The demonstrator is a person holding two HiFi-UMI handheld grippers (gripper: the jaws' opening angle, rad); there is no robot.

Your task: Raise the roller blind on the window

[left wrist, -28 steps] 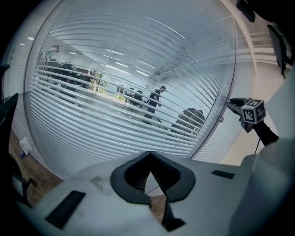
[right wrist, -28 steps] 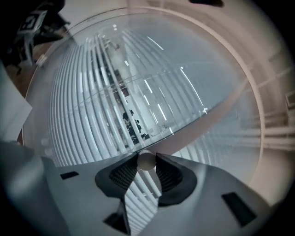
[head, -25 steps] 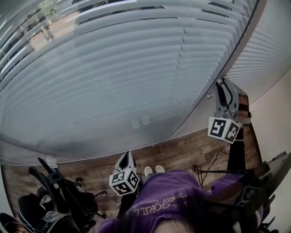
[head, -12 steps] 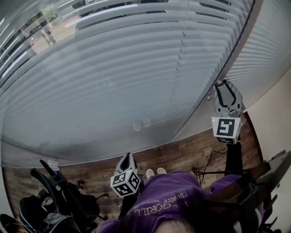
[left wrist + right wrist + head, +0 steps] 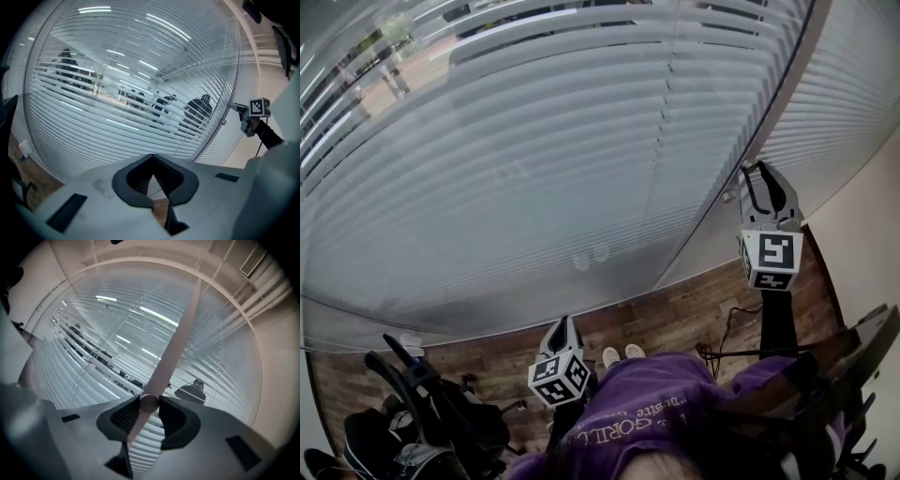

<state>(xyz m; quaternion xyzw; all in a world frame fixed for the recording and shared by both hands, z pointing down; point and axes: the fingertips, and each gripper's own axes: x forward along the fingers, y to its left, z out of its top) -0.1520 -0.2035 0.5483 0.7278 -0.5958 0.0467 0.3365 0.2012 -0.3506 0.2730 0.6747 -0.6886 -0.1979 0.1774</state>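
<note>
Since a second ago the right gripper [image 5: 761, 173] has rolled about its own axis, so that one face of its marker cube now looks square at the head camera instead of two faces at a slant; it sits in nearly the same spot beside the window frame. Its jaws are clenched on the lower end of the pale wand [image 5: 176, 338], pads against both sides. The left gripper [image 5: 565, 321] hangs low as before, jaws closed on nothing. Below lies a wood-plank floor [image 5: 675, 314] with a dark cable [image 5: 731, 328], dark bags [image 5: 422, 412] at lower left and a beige wall [image 5: 862, 216] at right. The blind [image 5: 534, 169] is made of pale horizontal slats, hangs fully lowered over the glass and is tilted partly open, with dim figures showing between the slats.
</note>
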